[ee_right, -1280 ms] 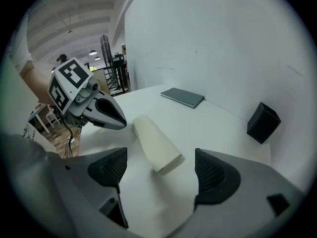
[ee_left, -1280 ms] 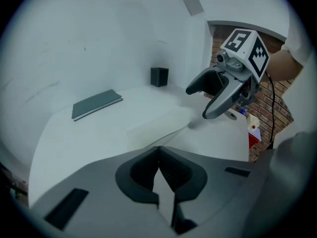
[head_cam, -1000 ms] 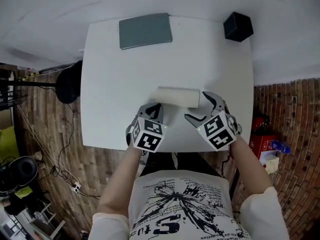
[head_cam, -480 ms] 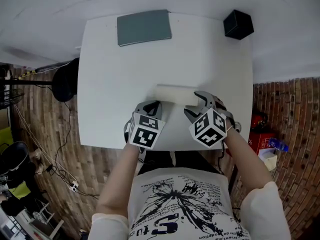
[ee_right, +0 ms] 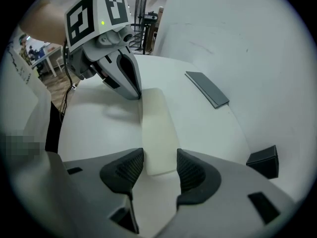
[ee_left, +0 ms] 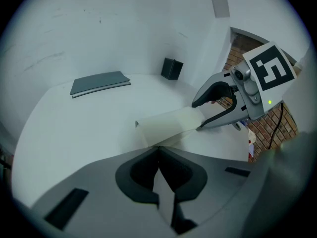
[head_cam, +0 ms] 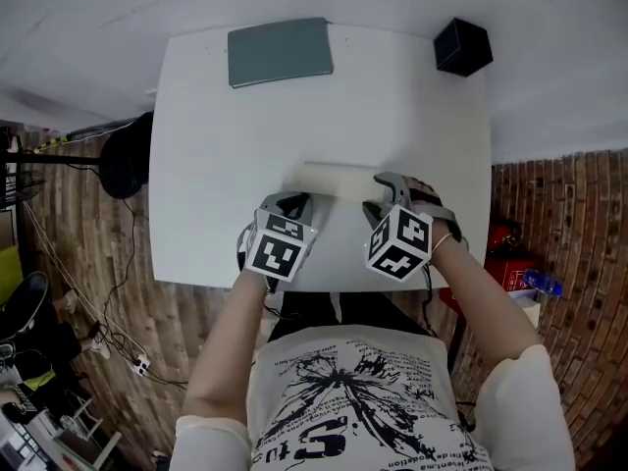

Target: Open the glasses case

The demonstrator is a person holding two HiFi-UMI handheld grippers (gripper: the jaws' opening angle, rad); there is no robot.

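Glasses case (head_cam: 336, 180), cream-coloured and closed, lay flat on the white table (head_cam: 245, 145) near its front edge, its long axis running left to right before the person; right tool (head_cam: 377, 195) pointed steeply down over the case's right end, with that end between its two ribbed pads; its jaws had just been closing, and in the right gripper view the pads met both long sides of the case, so the tool was grasping it; left tool (head_cam: 297, 202) stood at the case's left end with its jaws clenched together and nothing between them, the tips just at the near corner of the case, though actual contact could not be confirmed; marker cubes on both tools faced the head camera; grey notebook (head_cam: 280, 52) lay flat at the far edge of the table, well apart from the case; small black box (head_cam: 463, 47) sat at the far right corner.
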